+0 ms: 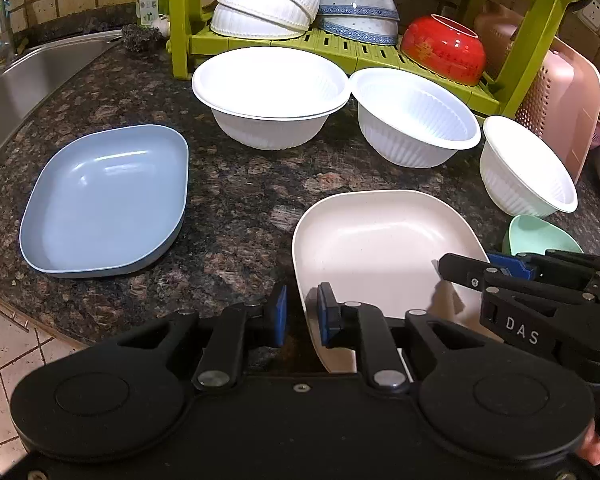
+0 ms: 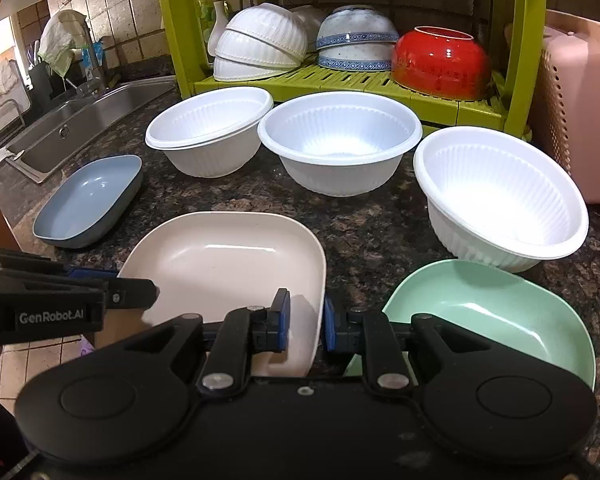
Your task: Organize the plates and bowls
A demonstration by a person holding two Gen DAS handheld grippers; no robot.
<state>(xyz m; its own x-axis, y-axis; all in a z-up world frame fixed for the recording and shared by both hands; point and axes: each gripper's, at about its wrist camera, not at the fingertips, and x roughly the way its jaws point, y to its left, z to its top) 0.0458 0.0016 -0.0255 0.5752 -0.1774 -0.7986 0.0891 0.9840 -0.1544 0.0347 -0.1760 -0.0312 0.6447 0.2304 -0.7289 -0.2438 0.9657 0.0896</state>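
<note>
A cream square plate (image 1: 380, 240) (image 2: 228, 264) sits at the counter's near edge, and both grippers hold it. My left gripper (image 1: 302, 312) (image 2: 116, 282) is shut on its left rim, one pad inside and one outside. On the opposite rim my right gripper (image 2: 306, 322) (image 1: 472, 268) is shut the same way. To the left lies a blue plate (image 1: 108, 200) (image 2: 88, 200). A green plate (image 2: 480, 312) (image 1: 540, 236) lies to the right. Behind stand three white ribbed bowls (image 2: 208, 128) (image 2: 340, 140) (image 2: 500, 200); the left one looks doubled.
A green rack (image 2: 340, 80) at the back holds upturned white, blue-patterned and red bowls. A steel sink (image 2: 80, 120) is at the far left, and a pink basket (image 2: 580, 100) at the right. Tiled floor shows below the counter edge (image 1: 40, 320).
</note>
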